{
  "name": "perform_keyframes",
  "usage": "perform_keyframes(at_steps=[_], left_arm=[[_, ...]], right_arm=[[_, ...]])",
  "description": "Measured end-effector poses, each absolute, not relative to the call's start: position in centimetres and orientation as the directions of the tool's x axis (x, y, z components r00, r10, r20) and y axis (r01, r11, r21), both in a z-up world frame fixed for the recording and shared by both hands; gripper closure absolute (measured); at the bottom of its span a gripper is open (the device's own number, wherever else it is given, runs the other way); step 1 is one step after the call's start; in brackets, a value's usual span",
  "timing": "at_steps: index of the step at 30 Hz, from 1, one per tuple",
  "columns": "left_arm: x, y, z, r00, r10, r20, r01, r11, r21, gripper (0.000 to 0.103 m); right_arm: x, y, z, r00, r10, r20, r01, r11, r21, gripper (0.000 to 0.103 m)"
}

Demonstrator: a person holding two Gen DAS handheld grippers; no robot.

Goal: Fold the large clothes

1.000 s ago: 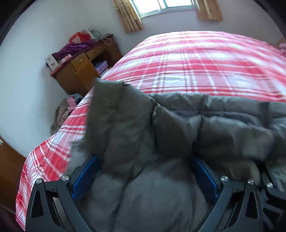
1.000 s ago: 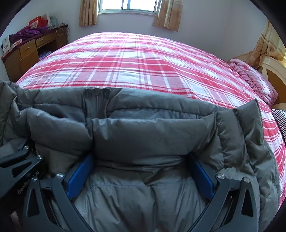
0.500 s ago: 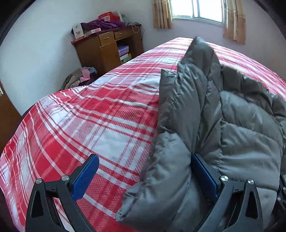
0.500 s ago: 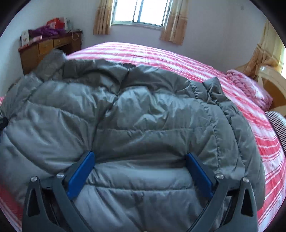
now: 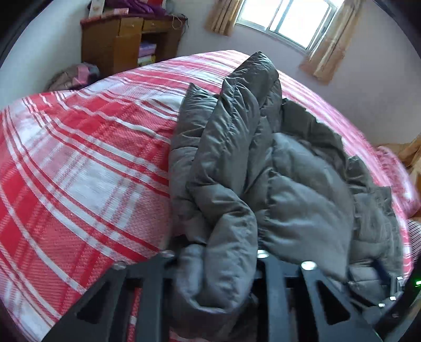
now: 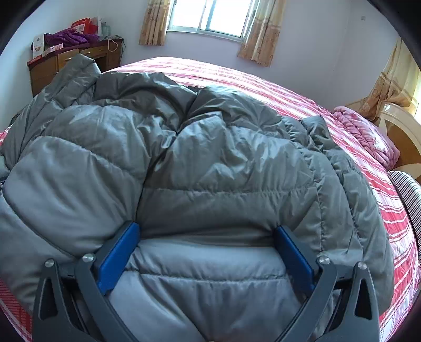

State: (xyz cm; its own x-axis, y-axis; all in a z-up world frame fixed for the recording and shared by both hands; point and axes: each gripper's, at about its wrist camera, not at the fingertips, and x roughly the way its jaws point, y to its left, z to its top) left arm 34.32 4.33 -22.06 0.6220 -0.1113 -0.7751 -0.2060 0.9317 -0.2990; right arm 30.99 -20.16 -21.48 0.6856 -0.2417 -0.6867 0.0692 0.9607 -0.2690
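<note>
A grey padded jacket [image 5: 284, 179] lies bunched on a bed with a red and white plaid cover [image 5: 79, 168]. My left gripper [image 5: 215, 252] has closed in on a thick fold at the jacket's near left edge; its pads are hidden by the cloth. In the right wrist view the jacket [image 6: 210, 163] fills most of the frame. My right gripper [image 6: 208, 236] is open, its blue pads [image 6: 118, 255] wide apart, with the jacket's near edge lying between them.
A wooden desk [image 5: 126, 42] with clutter stands by the far left wall. A pile of clothes [image 5: 76, 76] lies on the floor beside it. A pink blanket [image 6: 368, 136] and a striped pillow [image 6: 407, 192] are at the headboard, right. A window [image 6: 208, 18] is behind.
The jacket went from held up to laid down on the bed. My left gripper swung left, then closed from wide open onto the jacket's left edge. My right gripper stayed open.
</note>
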Motion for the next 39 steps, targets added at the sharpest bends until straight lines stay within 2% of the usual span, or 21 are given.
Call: perform_keyframes(at_steps=[3,12,15,19,21,24,26,32,34,39], left_arm=[[33.4,4.7,-20.5,0.656,-0.109,-0.747,-0.178,0.939,-0.293,0.094],[28.4,6.7,-17.3,0.72,-0.132,-0.681,-0.134,0.937,-0.324,0.096],[26.6,7.7,-16.0,0.736,-0.112,-0.668,-0.162,0.928,-0.334,0.096],[25.0,8.6,-12.8,0.78,-0.047,-0.624,-0.16,0.949,-0.271,0.096],[24.7,8.0,-10.8,0.806,-0.032,-0.591,-0.134,0.963,-0.235,0.096],[24.4,5.0,-7.7,0.847,-0.021,-0.531,-0.064,0.988,-0.141,0.096],[24.2,1.9,-6.1,0.87,-0.032,-0.492,-0.009,0.997,-0.081,0.096],[24.0,-10.9,-4.2,0.898,-0.141,-0.416,0.208,0.971,0.12,0.096],[24.4,-15.8,-5.2,0.892,-0.178,-0.414,0.276,0.943,0.189,0.096],[25.6,-24.6,-9.8,0.836,-0.229,-0.499,0.398,0.878,0.265,0.096]], right_arm=[[30.9,-20.3,-21.4,0.688,-0.238,-0.686,0.068,0.962,-0.265,0.0],[29.0,-17.6,-21.5,0.693,-0.284,-0.663,0.065,0.94,-0.335,0.004],[27.9,-16.1,-21.6,0.7,-0.254,-0.668,0.031,0.945,-0.327,0.004],[26.9,-14.7,-20.5,0.699,-0.13,-0.703,-0.083,0.962,-0.261,0.003],[25.4,-15.2,-18.5,0.734,-0.082,-0.674,-0.106,0.967,-0.233,0.003],[23.2,-18.2,-15.5,0.792,-0.058,-0.607,-0.087,0.975,-0.207,0.0],[22.7,-22.2,-14.2,0.811,-0.094,-0.578,-0.015,0.983,-0.181,0.0],[23.0,-33.0,-14.7,0.762,-0.232,-0.605,0.204,0.972,-0.116,0.0],[22.1,-35.7,-15.5,0.741,-0.266,-0.617,0.262,0.96,-0.098,0.0],[20.4,-40.3,-16.8,0.695,-0.31,-0.649,0.348,0.934,-0.073,0.0]])
